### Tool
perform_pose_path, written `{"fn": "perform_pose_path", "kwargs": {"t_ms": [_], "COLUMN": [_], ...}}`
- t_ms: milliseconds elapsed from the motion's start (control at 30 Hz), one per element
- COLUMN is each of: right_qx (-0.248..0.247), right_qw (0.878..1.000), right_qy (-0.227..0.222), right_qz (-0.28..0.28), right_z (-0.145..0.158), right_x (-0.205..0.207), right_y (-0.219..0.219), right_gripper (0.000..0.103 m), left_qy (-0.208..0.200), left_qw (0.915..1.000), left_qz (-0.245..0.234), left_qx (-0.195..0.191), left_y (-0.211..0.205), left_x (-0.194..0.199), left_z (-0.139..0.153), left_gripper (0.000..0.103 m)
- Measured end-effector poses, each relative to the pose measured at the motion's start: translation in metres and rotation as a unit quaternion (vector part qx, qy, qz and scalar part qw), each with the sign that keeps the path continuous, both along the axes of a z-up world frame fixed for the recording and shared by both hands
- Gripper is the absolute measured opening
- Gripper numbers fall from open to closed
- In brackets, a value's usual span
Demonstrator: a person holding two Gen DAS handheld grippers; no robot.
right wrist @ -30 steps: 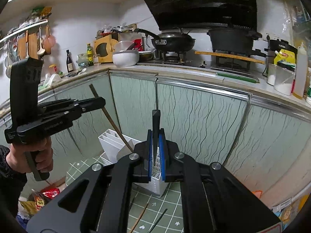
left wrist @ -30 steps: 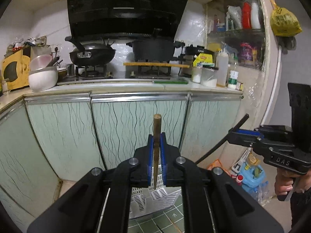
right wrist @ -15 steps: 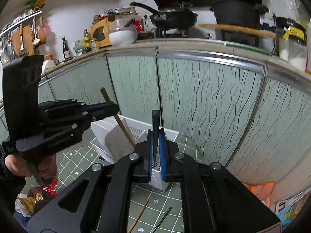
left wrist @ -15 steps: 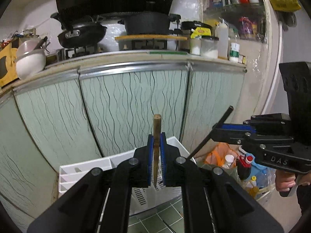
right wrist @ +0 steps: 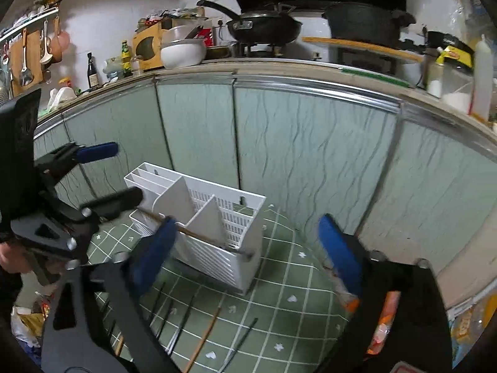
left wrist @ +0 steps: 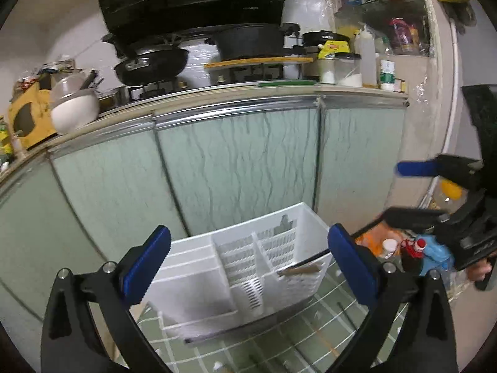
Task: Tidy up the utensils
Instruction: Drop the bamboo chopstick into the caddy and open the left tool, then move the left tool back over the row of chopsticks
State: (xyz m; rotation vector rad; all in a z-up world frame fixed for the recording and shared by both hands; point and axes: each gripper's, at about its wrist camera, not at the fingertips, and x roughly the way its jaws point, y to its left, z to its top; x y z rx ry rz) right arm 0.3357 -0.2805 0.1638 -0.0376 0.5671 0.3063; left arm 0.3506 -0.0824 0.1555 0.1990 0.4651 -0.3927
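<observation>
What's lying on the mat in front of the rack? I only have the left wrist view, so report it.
Observer: Loose chopsticks lie on the green mat in front of the white rack: one wooden, several dark.
Operator: Now describe what rests on top of the rack.
Observer: A wooden chopstick lies across the tops of the dividers, not down in a compartment.
Operator: Check the wall to the left.
Observer: Hanging utensils dangle from a rail there, above the counter.
</observation>
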Motion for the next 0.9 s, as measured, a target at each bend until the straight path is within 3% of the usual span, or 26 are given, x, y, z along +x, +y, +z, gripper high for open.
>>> {"fn": "perform_pose_path", "kwargs": {"t_ms": [367,900], "right_qx": [-0.006,-0.021], "right_qw": [1.000,1.000], "right_qy": [-0.016,0.007], "right_qz": [-0.004,-0.011], "right_z": [-0.014,-0.089], "right_x": [-0.072,-0.142], "right_y": [-0.011,0.001], "right_gripper": [0.094,0.094], "left_qy": [-0.014,0.000], "left_qw": [0.9998,0.9996], "left_qz": [0.009,0.026], "left_qx": [0.015,-0.005], "left_y": [0.033,0.069], "left_x": [-0.070,-0.144], "left_z": [-0.011,-0.080], "left_gripper": [0.099,0.099]}}
